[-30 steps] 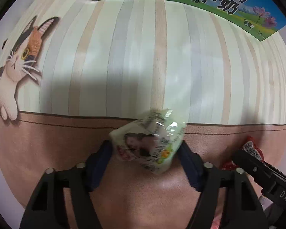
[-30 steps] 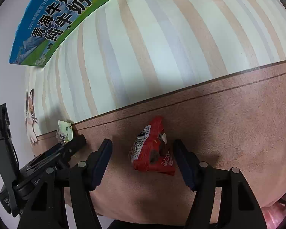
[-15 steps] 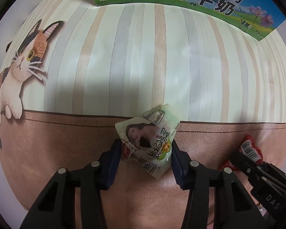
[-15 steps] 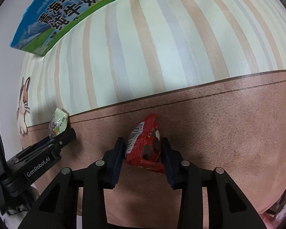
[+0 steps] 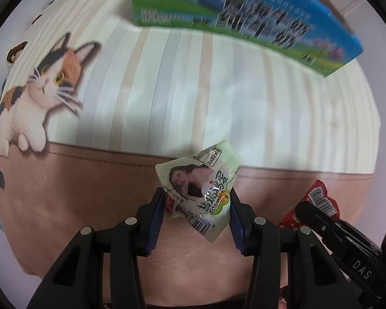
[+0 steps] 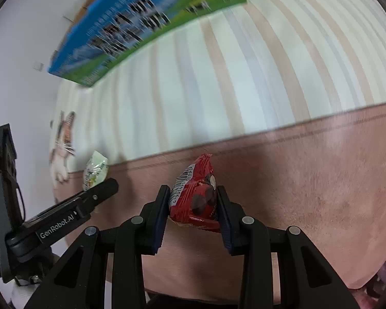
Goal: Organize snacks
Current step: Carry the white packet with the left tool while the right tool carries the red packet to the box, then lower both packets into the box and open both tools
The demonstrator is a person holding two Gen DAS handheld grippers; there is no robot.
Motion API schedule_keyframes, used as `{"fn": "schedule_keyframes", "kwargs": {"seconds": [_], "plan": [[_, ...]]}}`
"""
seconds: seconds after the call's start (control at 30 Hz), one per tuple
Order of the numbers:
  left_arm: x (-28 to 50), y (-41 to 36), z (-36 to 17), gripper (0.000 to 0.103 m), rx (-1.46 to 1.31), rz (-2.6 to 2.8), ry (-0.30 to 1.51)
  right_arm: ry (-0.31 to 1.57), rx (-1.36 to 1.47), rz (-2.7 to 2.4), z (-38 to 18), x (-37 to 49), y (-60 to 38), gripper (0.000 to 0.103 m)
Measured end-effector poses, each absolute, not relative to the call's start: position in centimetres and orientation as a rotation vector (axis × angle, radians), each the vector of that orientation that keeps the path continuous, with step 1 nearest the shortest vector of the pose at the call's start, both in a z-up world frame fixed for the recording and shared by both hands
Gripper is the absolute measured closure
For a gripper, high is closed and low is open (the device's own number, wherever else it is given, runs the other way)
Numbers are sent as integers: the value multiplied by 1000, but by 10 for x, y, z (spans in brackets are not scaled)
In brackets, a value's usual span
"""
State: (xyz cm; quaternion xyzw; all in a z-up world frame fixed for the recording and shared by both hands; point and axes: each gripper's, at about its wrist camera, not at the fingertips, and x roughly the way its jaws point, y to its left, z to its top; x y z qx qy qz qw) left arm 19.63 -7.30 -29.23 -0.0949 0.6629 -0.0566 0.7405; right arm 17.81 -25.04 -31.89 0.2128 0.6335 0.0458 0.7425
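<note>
My left gripper [image 5: 196,203] is shut on a pale green snack packet [image 5: 202,188] printed with a portrait and a barcode, held clear of the brown band of the mat. My right gripper [image 6: 194,199] is shut on a red snack packet [image 6: 195,195] with a barcode, also held above the mat. In the left wrist view the red packet [image 5: 319,200] shows at the right behind the other gripper's finger. The green packet [image 6: 95,171] appears at the left of the right wrist view.
A striped mat [image 5: 218,90] with a printed cat [image 5: 41,95] and a brown border [image 5: 64,193] covers the surface. A blue and green milk carton box [image 5: 244,18] stands at the far edge, also seen as the box [image 6: 141,25] from the right.
Both grippers closed on their packets, the left on the green one and the right on the red one, then rose from the mat with them; the milk box came further into view.
</note>
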Motion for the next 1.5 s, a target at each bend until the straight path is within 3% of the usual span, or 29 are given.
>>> {"fn": "schedule_keyframes", "kwargs": {"seconds": [0.37,0.67,0.9,1.37,1.47,1.5], "plan": [[246,-71,-196,60,-283,-217,1286,1221,501,189,-231,225,-266,65],[339,-81,-149,60,-240,-245,1194,1100,439,198,-167,310,-277,65],[411,-86,-163,60,-204,-235,1253,1084,380,148,-155,395,-289,65],[488,-111,-238,59,-124,-230,1510,1306,262,80,-216,490,-296,65],[494,-116,-247,55,-88,-209,1550,1349,224,69,-221,498,-293,55],[494,-116,-248,55,-93,-197,1553,1373,217,66,-225,500,-293,33]]}}
